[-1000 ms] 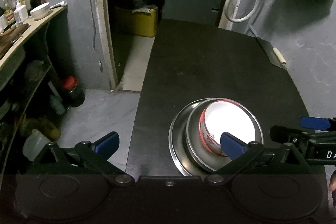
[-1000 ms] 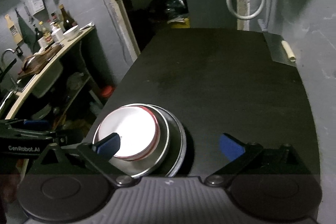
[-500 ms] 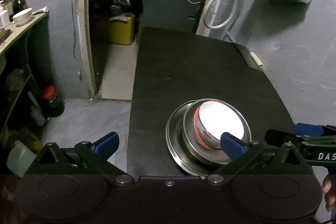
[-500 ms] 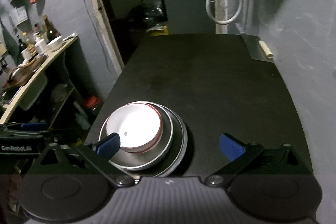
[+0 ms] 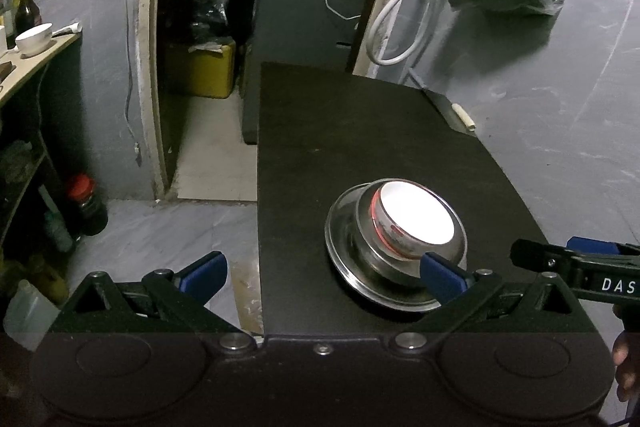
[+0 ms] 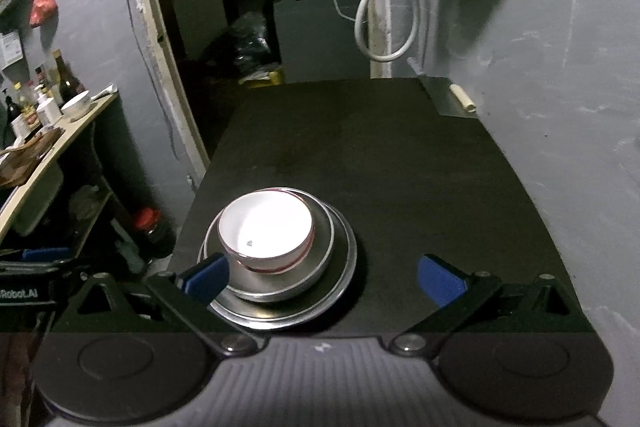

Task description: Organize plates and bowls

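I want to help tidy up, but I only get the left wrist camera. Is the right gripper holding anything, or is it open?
Observer: It is open and empty. In the right wrist view the right gripper has its two blue pads spread wide, with nothing between them.
Operator: Is the white bowl clean inside? On my screen it is just a bright glare.
Observer: Not quite. The right wrist view shows one small dark speck on the inside of the white ceramic bowl with the red band.
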